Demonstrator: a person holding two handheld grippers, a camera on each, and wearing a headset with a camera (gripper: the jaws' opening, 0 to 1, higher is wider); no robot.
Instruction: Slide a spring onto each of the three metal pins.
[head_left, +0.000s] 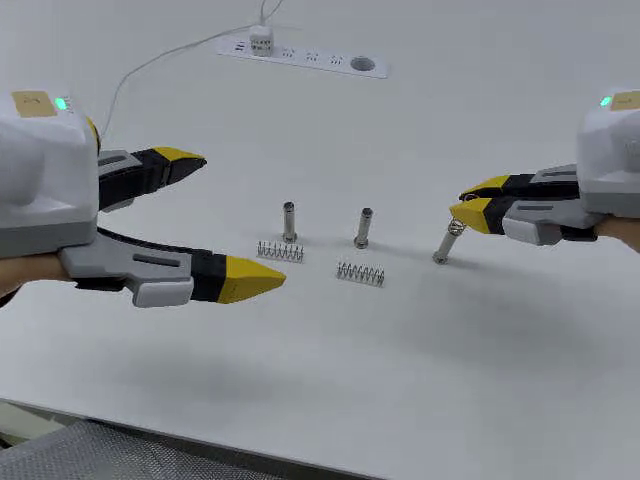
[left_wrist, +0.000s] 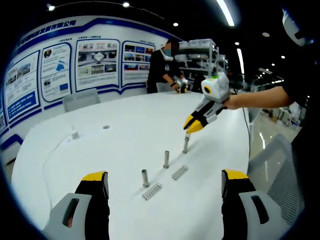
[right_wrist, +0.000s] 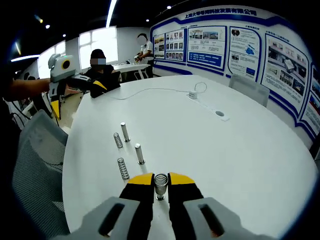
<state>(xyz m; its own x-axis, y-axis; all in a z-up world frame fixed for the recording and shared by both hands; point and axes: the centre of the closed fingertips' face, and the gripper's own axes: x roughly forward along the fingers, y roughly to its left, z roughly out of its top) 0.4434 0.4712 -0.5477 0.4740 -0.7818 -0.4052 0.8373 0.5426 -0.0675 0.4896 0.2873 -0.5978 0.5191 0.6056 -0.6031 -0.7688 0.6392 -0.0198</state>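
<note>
Three metal pins stand on the white table (head_left: 330, 380): the left pin (head_left: 289, 221), the middle pin (head_left: 364, 227) and the right pin (head_left: 441, 249), which leans. My right gripper (head_left: 468, 208) is shut on a spring (right_wrist: 160, 182) held at the top of the right pin (right_wrist: 159, 196). Two loose springs lie flat, one (head_left: 280, 251) by the left pin, one (head_left: 361, 273) in front of the middle pin. My left gripper (head_left: 228, 220) hangs wide open left of the pins, holding nothing. The left gripper view shows the pins (left_wrist: 166, 159) and both loose springs (left_wrist: 152, 190) (left_wrist: 179, 172) between its open fingertips (left_wrist: 95, 176).
A white power strip (head_left: 300, 55) with a plug and cable lies at the table's far side. The table's near edge (head_left: 200, 440) runs along the bottom. People (right_wrist: 102, 70) and chairs (right_wrist: 37, 165) are around the table in the gripper views.
</note>
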